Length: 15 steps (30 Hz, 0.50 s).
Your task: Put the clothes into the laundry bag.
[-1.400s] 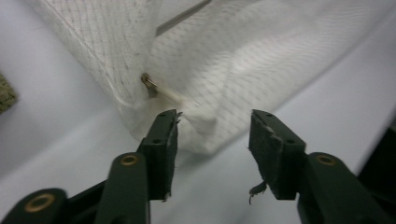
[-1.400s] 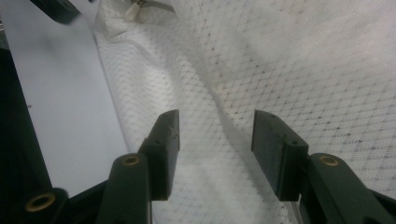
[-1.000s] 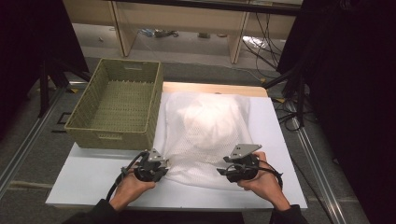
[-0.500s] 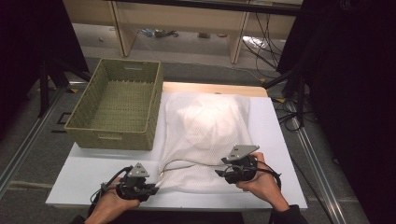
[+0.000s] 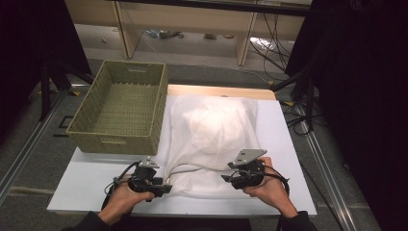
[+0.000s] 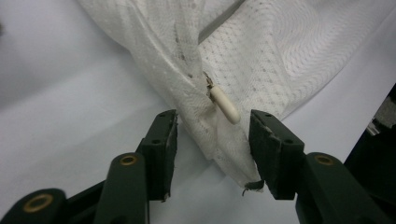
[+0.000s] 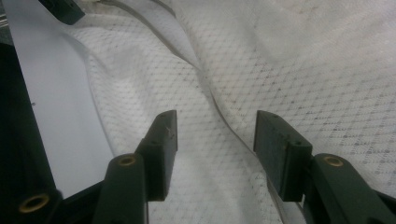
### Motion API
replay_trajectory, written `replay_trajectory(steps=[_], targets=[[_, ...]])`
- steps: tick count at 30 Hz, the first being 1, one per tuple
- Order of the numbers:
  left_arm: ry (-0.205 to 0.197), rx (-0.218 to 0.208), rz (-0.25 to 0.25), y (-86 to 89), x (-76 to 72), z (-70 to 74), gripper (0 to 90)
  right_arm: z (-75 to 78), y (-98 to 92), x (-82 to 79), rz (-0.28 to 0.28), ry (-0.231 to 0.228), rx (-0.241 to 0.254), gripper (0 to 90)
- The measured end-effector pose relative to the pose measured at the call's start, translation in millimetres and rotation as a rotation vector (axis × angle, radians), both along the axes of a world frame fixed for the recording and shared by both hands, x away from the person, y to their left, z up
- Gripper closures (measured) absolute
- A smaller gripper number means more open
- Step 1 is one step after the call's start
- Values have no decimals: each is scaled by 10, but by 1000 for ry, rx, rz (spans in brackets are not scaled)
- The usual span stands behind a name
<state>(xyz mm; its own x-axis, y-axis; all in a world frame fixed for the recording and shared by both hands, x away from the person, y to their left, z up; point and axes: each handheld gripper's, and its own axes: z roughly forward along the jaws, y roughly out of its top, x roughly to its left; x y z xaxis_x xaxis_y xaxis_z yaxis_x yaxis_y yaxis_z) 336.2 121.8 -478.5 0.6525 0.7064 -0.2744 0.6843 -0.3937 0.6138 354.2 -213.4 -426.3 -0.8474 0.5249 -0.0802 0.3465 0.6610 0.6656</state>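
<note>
Basket [image 5: 118, 108] sits far left on table [image 5: 86, 180], empty, open side up, just beside the bag; prob. staged there as the drop spot, so it stays out of the work zone but near.

Mesh bag [image 5: 211, 139] lies flat mid-table, long way front to back, w/ a soft lump of white contents bulging under the mesh toward the far end. Its near edge faces the person, which puts the zip end within reach of both tools.

L gripper [image 5: 161, 188] at bag's near-left corner, low on the table. In the left gripper view its jaws have just been opening: pads [image 6: 164, 149] stand apart, w/ the bunched corner of mesh and the white zip pull [image 6: 225, 106] between them, not pinched, cloth hanging free of both pads. Judged: grip on the pull let go, likely to re-take or because that end of the zip is done. A seam line runs from this corner across toward the R side.

R gripper [image 5: 230, 177] rests on the near-right part of bag. Right gripper view: jaws apart, pads [image 7: 280, 154] straddling a ridge of mesh w/o squeezing it. Judged: there to steady the cloth, so the bag doesn't slide while L works the zip. R hand [image 5: 269, 185] low, wrist on table edge.
</note>
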Motion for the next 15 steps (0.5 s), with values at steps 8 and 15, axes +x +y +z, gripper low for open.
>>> replay_trajectory(steps=[8, 15], targets=[[-112, 42, -84, -60, -16, 4, 786, -9, 82, 7, 22, 0, 0, 507], [-255, 37, -138, -52, -136, 249, 830, 15, 334, 4, 61, -19, 17, 490]])
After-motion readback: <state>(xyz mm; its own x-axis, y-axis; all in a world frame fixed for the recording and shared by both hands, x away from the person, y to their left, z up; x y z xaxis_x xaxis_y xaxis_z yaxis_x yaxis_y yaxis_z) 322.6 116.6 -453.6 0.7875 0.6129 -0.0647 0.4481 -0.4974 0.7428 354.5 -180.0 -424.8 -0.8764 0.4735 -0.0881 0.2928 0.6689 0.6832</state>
